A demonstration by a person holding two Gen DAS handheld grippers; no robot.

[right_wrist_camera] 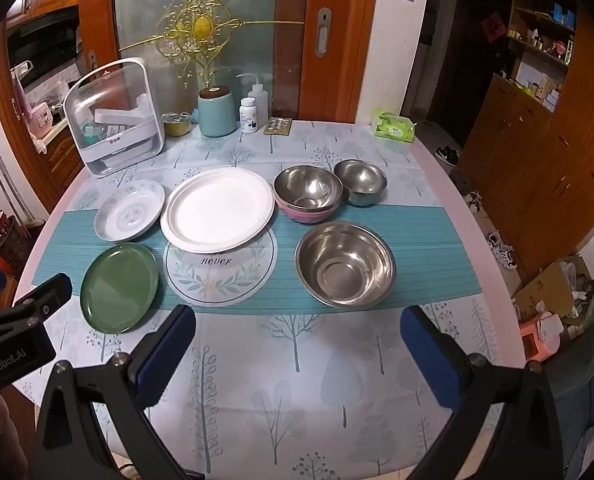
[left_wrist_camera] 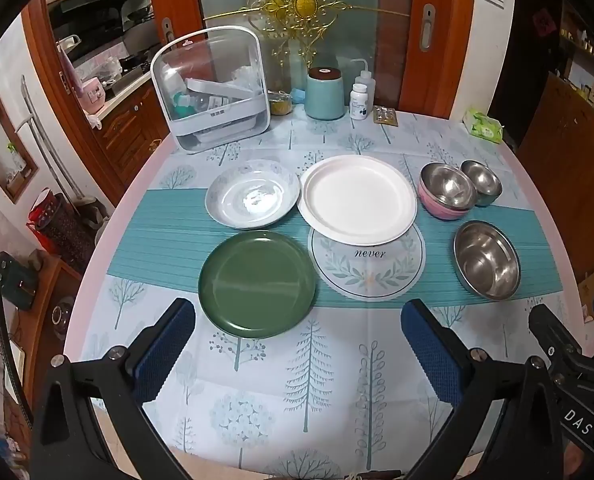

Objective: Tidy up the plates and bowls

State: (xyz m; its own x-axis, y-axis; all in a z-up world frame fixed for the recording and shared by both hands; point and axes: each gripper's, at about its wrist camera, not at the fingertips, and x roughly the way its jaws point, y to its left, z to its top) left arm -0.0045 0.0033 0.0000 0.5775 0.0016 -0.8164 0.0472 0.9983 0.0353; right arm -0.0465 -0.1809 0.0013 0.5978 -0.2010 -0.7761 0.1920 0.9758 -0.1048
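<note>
A green plate (left_wrist_camera: 256, 284) (right_wrist_camera: 119, 287) lies nearest on the left, with a patterned white dish (left_wrist_camera: 252, 199) (right_wrist_camera: 130, 210) behind it. A large white plate (left_wrist_camera: 357, 199) (right_wrist_camera: 218, 209) overlaps a round printed mat (left_wrist_camera: 371, 276). To the right sit a big steel bowl (left_wrist_camera: 487, 259) (right_wrist_camera: 345, 265), a steel bowl nested in a pink bowl (left_wrist_camera: 447, 192) (right_wrist_camera: 308, 194), and a small steel bowl (left_wrist_camera: 482, 182) (right_wrist_camera: 360, 182). My left gripper (left_wrist_camera: 299, 320) hovers open above the table's near edge, just short of the green plate. My right gripper (right_wrist_camera: 297, 322) is open too, short of the big steel bowl.
At the back stand a clear storage box (left_wrist_camera: 213, 88), a teal canister (left_wrist_camera: 325, 94), a pill bottle (left_wrist_camera: 358, 102), a squeeze bottle (right_wrist_camera: 259, 98) and a green tissue pack (left_wrist_camera: 483, 125). Tree-print cloth (left_wrist_camera: 297, 380) covers the near table.
</note>
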